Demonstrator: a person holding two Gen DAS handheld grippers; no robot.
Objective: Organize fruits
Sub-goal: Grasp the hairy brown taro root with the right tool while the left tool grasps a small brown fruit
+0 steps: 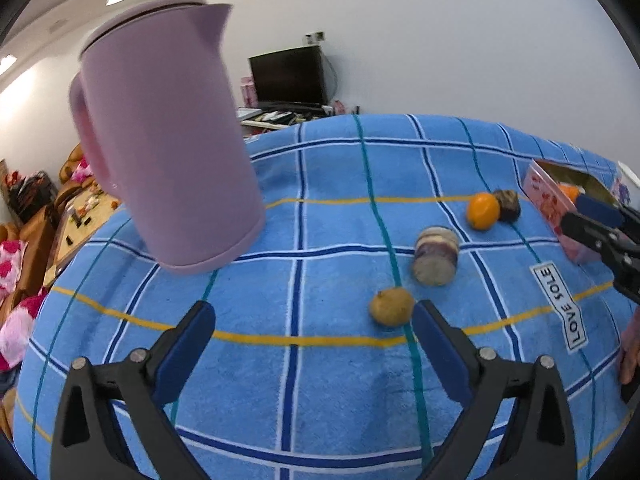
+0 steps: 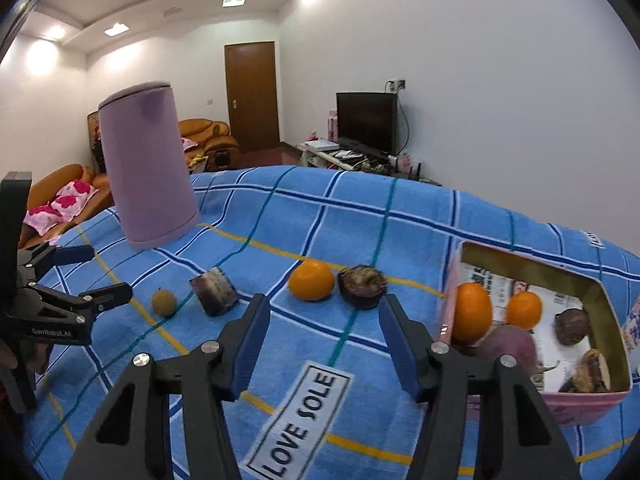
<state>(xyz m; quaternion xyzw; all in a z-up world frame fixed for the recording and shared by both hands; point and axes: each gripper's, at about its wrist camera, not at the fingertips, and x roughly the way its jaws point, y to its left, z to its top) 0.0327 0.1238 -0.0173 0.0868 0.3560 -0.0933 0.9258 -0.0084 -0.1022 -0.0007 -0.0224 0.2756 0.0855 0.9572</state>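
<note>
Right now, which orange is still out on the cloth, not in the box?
The orange beside the dark brown fruit lies on the cloth. The other two oranges are already inside the box.

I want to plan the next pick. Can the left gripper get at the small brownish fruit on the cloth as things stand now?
Probably yes. The left gripper is open and empty, and the small brownish fruit lies free on the cloth just ahead, beside its right finger. Nothing blocks it.

Under your fingers spreads a blue cloth (image 2: pixel 360 216) checked in navy, white, teal and yellow lines. Ahead of your right fingers sit an orange fruit (image 2: pixel 311 281) and a dark brown one (image 2: pixel 362 286); far left, a lilac jug (image 2: pixel 146 168).
</note>
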